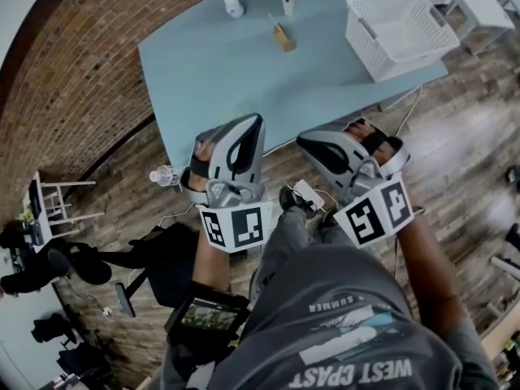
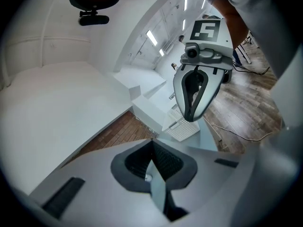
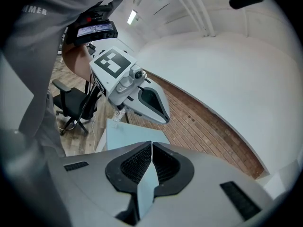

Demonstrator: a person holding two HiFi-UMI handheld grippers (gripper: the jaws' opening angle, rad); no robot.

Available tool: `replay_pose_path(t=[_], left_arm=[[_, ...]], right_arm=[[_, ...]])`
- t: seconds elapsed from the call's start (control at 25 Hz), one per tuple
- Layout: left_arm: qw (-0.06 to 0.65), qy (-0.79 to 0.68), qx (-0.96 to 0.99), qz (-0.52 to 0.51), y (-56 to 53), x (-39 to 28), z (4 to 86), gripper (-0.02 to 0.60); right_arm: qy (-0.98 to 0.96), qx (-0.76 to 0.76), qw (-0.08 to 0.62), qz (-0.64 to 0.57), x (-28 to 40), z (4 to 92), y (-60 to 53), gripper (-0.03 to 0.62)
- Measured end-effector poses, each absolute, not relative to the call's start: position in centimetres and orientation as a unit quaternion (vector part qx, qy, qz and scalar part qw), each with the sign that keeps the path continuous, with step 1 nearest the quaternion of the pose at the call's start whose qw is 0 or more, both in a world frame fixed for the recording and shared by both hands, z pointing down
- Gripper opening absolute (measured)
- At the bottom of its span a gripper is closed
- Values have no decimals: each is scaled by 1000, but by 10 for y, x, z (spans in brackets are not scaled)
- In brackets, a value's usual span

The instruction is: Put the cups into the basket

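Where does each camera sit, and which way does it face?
Head view: on the person's head, facing steeply down at table, basket, left gripper and right gripper; forearms and shirt show.
Left gripper view: on the left gripper, facing along its shut jaws toward the right gripper; a forearm shows.
Right gripper view: on the right gripper, facing along its shut jaws toward the left gripper; shirt shows.
Shared: head and left gripper views both show the basket.

The left gripper (image 1: 253, 123) and right gripper (image 1: 304, 140) are grey; T-shirt (image 1: 349, 327) grey, printed.
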State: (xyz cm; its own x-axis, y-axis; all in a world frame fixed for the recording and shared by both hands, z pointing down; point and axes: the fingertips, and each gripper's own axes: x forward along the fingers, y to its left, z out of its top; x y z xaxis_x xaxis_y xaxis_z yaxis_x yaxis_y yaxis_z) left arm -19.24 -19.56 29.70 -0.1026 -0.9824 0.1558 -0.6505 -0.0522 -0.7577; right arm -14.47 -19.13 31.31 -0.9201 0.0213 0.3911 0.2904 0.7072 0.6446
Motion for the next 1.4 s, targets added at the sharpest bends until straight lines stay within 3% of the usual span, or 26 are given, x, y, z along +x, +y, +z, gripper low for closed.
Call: replay_pose_path(t=[0.64, 0.8, 0.88, 1.4], left_arm=[[183, 657, -646, -342, -190, -275, 340, -2], [166, 658, -650, -342, -189, -286, 354, -2], [157, 658, -653, -340, -189, -292, 361, 24], [128, 658, -663, -333, -191, -316, 395, 26]], right_arm=[[-892, -176, 250, -333, -257, 392, -166, 20], [-883, -205, 274, -322, -276, 424, -160, 63], [-877, -219, 285, -319, -284, 440, -158, 71], [-810, -292, 378, -340, -323, 551, -151, 103]])
